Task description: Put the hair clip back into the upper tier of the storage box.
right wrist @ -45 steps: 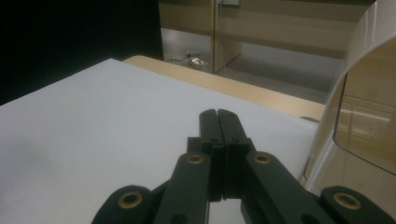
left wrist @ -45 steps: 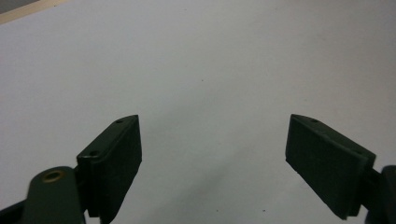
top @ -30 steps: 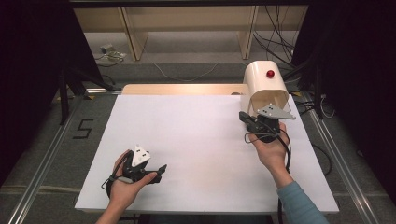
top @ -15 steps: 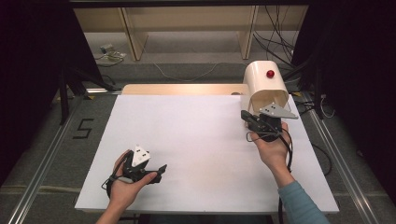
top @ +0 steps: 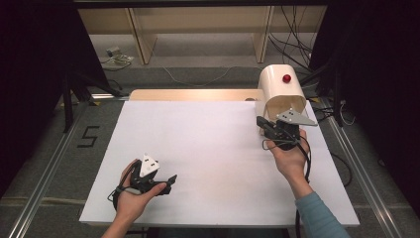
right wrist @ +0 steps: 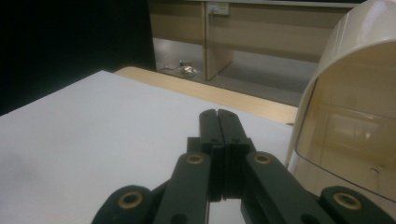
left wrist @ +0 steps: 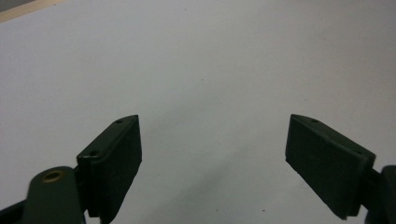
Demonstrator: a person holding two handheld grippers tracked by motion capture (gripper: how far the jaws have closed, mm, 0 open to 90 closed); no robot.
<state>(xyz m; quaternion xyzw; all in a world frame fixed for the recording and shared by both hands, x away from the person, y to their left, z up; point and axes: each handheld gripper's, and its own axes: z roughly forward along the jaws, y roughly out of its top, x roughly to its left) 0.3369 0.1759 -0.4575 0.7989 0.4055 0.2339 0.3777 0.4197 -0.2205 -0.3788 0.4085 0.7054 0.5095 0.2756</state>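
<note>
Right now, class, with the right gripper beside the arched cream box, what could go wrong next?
1. The right gripper is shut and sits close to the front rim of the cream box; a push forward might knock or shift the box instead of entering its opening.
2. The box stands near the white board's far right edge, so a nudge could slide it off.
3. The gripper's cable trails near the box and could snag.

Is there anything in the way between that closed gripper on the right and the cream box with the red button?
Nothing visible. The right gripper, its jaws shut and empty, sits just beside the open front of the cream box, with only bare white table around it.
</note>
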